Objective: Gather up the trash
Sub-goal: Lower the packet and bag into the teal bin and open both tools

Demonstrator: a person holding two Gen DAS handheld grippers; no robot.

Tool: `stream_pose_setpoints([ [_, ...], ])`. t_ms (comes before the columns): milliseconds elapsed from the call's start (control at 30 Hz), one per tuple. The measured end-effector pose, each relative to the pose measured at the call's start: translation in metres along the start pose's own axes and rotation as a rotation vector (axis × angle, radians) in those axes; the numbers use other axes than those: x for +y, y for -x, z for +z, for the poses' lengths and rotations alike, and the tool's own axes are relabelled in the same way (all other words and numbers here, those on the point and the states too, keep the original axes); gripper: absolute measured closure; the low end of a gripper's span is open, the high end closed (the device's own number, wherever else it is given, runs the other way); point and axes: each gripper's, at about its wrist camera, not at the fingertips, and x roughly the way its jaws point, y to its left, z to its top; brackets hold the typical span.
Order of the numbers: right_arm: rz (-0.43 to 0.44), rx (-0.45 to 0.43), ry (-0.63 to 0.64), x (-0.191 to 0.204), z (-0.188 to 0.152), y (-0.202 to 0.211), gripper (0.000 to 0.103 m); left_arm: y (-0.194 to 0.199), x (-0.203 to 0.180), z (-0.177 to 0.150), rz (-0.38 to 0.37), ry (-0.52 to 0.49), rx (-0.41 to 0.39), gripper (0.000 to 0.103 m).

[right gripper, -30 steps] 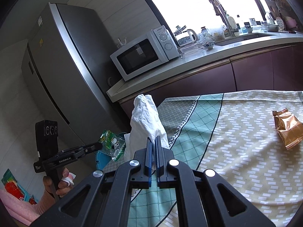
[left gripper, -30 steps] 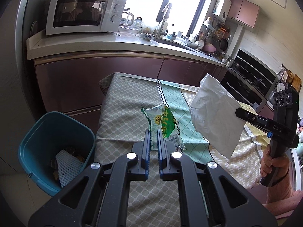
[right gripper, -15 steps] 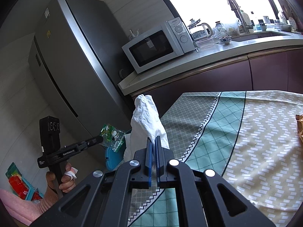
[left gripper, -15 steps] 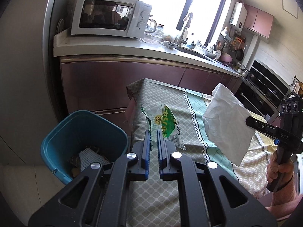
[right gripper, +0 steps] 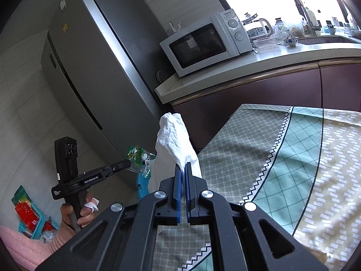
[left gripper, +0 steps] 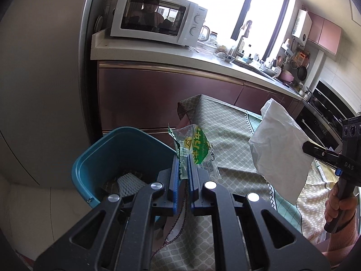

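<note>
the left claw (left gripper: 184,158) is pinching a crinkly green and clear plastic snack wrapper (left gripper: 194,145), held up by the far rim of the blue plastic bin (left gripper: 99,158) so it can drop in. the right claw (right gripper: 183,168) is pinching a big white crumpled paper tissue (right gripper: 173,140) over the desk (right gripper: 282,158) with the patterned cloth. a second ago the bin was further left; now both claws have moved closer to it.

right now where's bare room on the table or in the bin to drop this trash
The tablecloth lies bare from the zigzag border out to its far edge. The teal bin has open room along its far wall; its near bottom holds white foam netting and other scraps.
</note>
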Motion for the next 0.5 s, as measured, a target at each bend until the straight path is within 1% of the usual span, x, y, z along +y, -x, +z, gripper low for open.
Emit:
stream_pose_setpoints([
  [500,0.046,0.084,0.018,0.020,0.011,-0.056,0.100,-0.016,0.043,-0.006,0.087,0.069,0.031,0.096],
])
